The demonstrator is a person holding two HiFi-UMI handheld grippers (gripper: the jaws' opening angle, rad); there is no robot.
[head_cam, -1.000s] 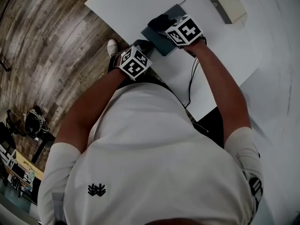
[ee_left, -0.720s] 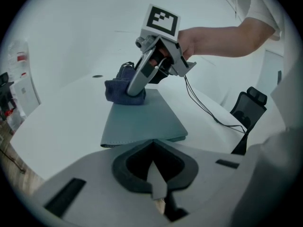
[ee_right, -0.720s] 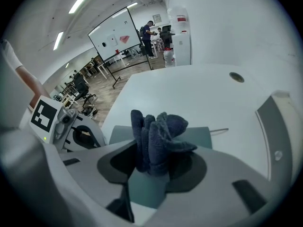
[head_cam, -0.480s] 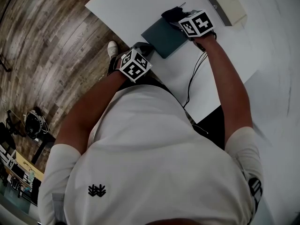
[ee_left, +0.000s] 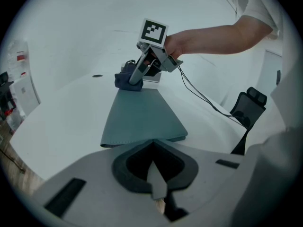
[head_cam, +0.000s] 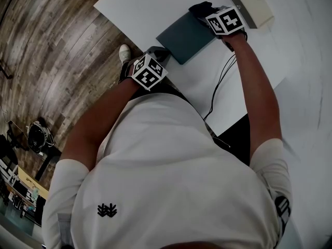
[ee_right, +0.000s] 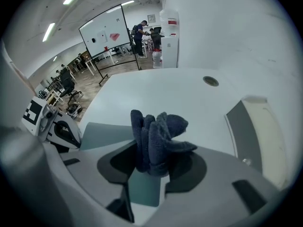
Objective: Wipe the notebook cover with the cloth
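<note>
A teal notebook (head_cam: 184,39) lies flat on the white table (head_cam: 150,7). My right gripper (head_cam: 210,12) is shut on a bunched dark blue cloth (ee_right: 158,136), which rests on the notebook's far right end. From the left gripper view the cloth (ee_left: 128,81) sits at the far edge of the cover (ee_left: 142,115), under the right gripper (ee_left: 139,72). My left gripper (head_cam: 157,51) is at the notebook's near corner with its jaws shut and nothing visible between them.
A beige and grey flat object (head_cam: 248,1) lies on the table just beyond the cloth. A black cable (head_cam: 218,84) trails from the right gripper over the table edge. A black chair (ee_left: 248,109) stands to the right. Wood floor lies to the left.
My right gripper has slid the cloth across the cover from its near left part to the far right end. The left gripper has stayed put.
</note>
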